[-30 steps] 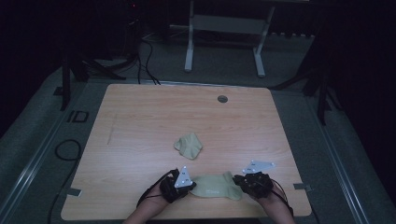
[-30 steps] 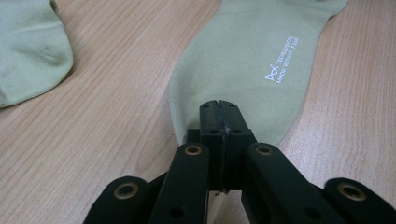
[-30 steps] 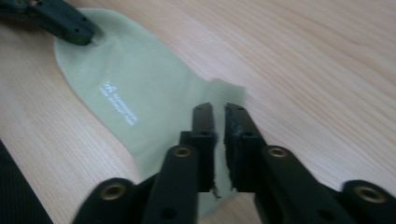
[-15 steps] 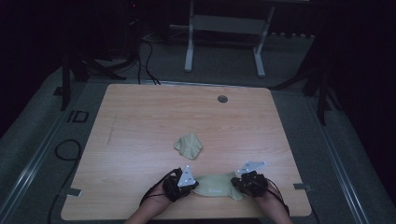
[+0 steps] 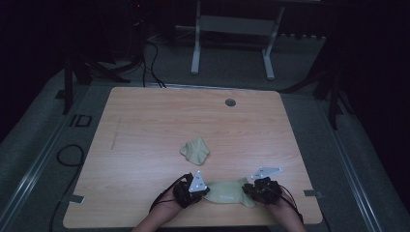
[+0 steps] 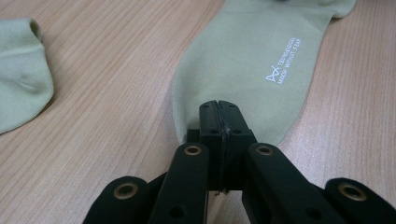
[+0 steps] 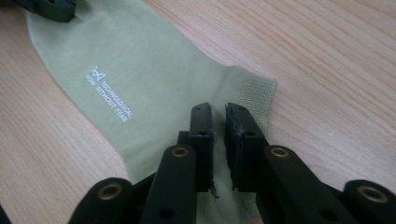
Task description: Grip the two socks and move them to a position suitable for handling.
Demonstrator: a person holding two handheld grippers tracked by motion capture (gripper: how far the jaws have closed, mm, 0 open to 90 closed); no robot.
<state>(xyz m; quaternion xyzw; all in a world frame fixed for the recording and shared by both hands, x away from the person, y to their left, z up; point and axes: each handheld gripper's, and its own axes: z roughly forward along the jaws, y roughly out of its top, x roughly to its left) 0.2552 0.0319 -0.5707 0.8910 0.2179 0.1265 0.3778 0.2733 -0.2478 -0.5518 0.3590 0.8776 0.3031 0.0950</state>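
Flat sock [image 5: 227, 192] near table's [image 5: 145, 121] front edge: left tool [image 6: 218, 116] clamped on its toe, right tool [image 7: 219, 122] just parted over its cuff.

We count two pale green socks: one flat sock [image 5: 227, 191] between our two grippers, one crumpled sock [image 5: 196, 150] just beyond them.

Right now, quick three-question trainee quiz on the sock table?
1. How many socks lie on the table?
2. True or false: the left tool is shut on one end of the flat sock.
3. The right tool is: A) slightly parted over the flat sock's ribbed end, B) gripping the bunched sock, C) lifted far above the table.

Key: 1. two; 2. true; 3. A
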